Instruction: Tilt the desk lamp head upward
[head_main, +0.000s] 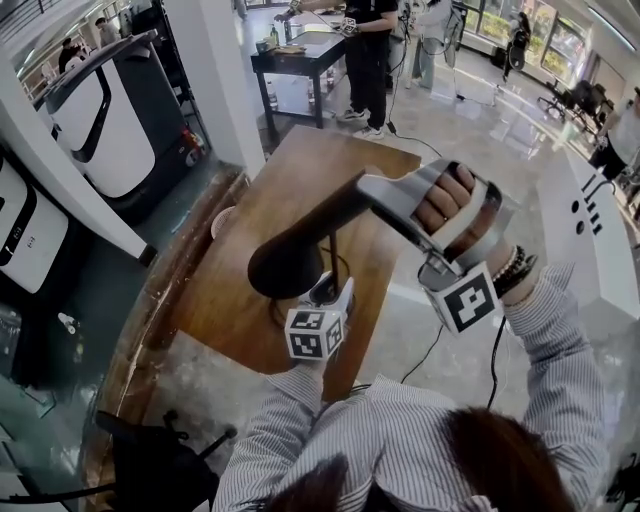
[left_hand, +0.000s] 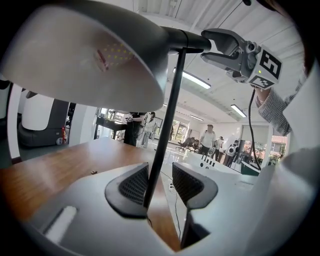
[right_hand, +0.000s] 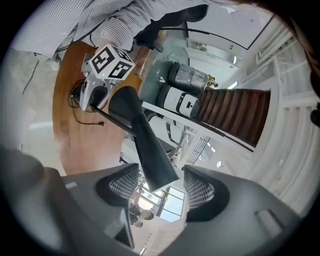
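Observation:
A black desk lamp stands on the wooden table (head_main: 262, 205). Its cone head (head_main: 285, 265) hangs over the table, and its tapered rear end rises to the right. My left gripper (head_main: 325, 292) is low at the thin upright stem (left_hand: 170, 110). The stem runs between the open pads of my left gripper (left_hand: 160, 182), close to the left pad (left_hand: 131, 186), with a gap on the right. My right gripper (head_main: 372, 188) is up at the head's rear tip. In the right gripper view that tip (right_hand: 159, 172) lies between the open jaws of my right gripper (right_hand: 160, 187), with a gap on each side.
White machines (head_main: 100, 120) stand left of the table. A black table (head_main: 300, 55) with people beside it is at the back. A white counter (head_main: 590, 230) runs along the right. A cable (head_main: 430, 345) lies on the floor, and a black chair (head_main: 150, 460) is at the bottom left.

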